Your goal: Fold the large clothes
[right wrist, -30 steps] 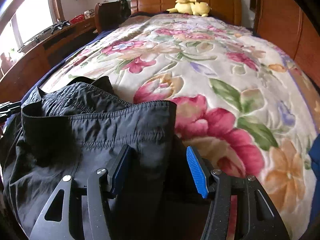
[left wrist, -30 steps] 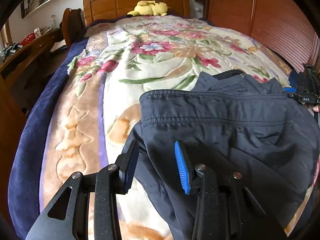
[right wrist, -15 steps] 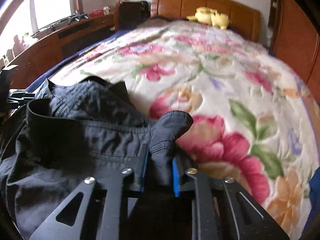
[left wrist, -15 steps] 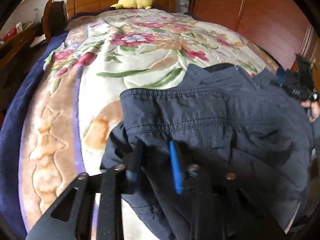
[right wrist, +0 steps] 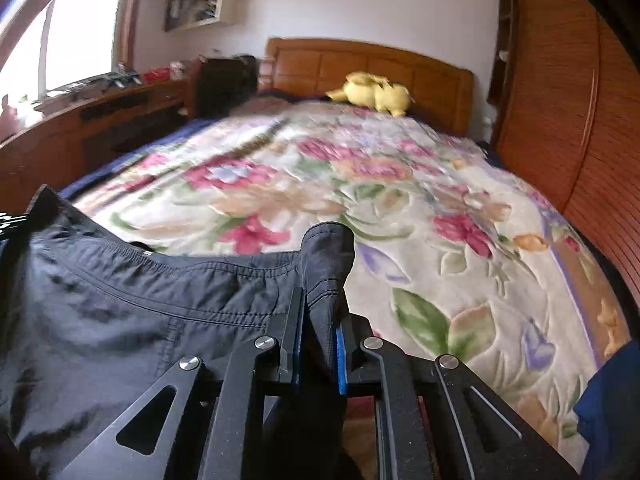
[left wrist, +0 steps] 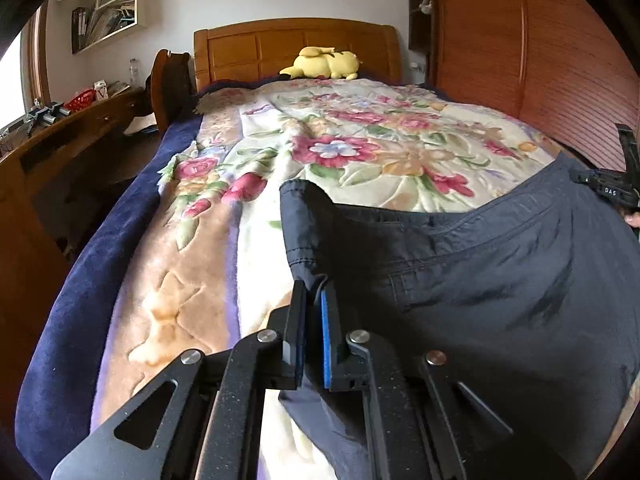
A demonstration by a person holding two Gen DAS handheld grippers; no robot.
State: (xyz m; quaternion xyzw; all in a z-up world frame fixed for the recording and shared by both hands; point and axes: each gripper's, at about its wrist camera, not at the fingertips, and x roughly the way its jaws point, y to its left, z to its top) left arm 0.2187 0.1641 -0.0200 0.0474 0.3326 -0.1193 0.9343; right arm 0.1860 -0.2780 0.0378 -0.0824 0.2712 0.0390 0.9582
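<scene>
A pair of dark navy trousers (left wrist: 460,280) hangs stretched by its waistband above the near end of the bed. My left gripper (left wrist: 313,300) is shut on the waistband's left corner, which sticks up past the fingers. My right gripper (right wrist: 318,308) is shut on the right corner of the same trousers (right wrist: 132,320). The waistband sags between the two grips. The right gripper (left wrist: 612,190) shows at the far right of the left wrist view. The trouser legs are hidden below the frames.
The bed carries a floral blanket (left wrist: 360,148) over a navy cover (left wrist: 80,300). A yellow plush toy (left wrist: 324,65) lies by the wooden headboard (right wrist: 372,66). A wooden desk (left wrist: 60,136) runs along the left. A wooden wardrobe (right wrist: 568,112) stands on the right.
Both grippers went from open to shut on the waistband corners. Both then lifted, raising the trousers off the blanket and pulling the waistband out between them.
</scene>
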